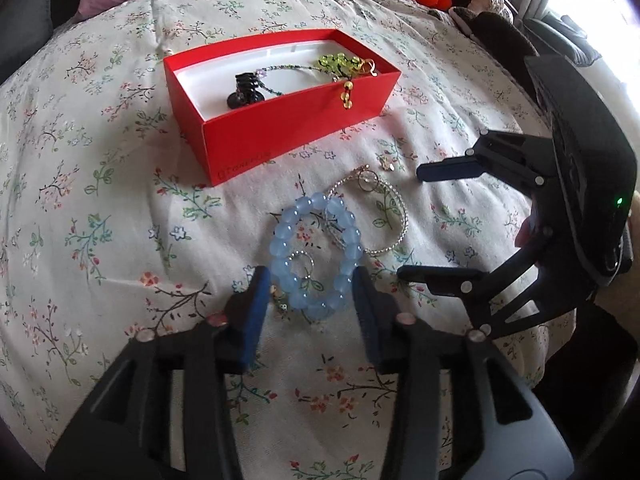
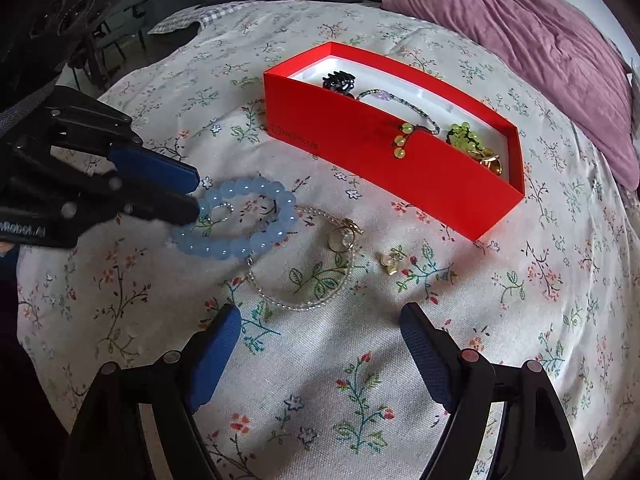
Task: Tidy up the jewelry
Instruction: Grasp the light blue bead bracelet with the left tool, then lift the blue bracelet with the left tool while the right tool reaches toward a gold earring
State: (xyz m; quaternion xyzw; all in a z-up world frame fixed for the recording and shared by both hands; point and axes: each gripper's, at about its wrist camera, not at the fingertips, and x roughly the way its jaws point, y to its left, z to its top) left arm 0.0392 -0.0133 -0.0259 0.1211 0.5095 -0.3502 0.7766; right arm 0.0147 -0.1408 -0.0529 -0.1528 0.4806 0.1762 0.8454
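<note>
A: Left gripper (image 1: 307, 292) state?

B: Jaws part open, straddling the near end of the blue bead bracelet (image 1: 310, 250). Pads sit either side of the beads with slivers of gap, so not clamped. I'd call it released, lined up for a pinch.

A: Right gripper (image 2: 320, 354)?

B: Wide open, nothing between the pads, hanging over bare bedspread (image 2: 540, 320). In the left view it sits just beside the loose pile, probably waiting its turn.

A: Where's the pile?

B: Mid-bedspread, in front of the red box (image 1: 304, 128), apart from it. Blue bracelet overlaps the pearl strand (image 2: 304, 304); a small ring (image 1: 301, 265) lies inside the blue loop. A gold-rimmed charm (image 2: 344, 234) lies on the strand, and a pale earring (image 2: 391, 261) sits alone toward the box.

A: Box contents?

B: Black hair claw (image 2: 339, 80) at one end, thin beaded chain (image 2: 400, 100) in the middle, green bead bracelet (image 2: 466, 136) with a gold piece at the other end. A few yellow-green beads dangle over the near wall.

A: Materials?

B: Blue beads are glossy, translucent, round and likely slippery. Strand is tiny, pale and limp. Box is stiff red card with a white liner. Bedspread is soft floral weave, so things will sink in a bit.
</note>
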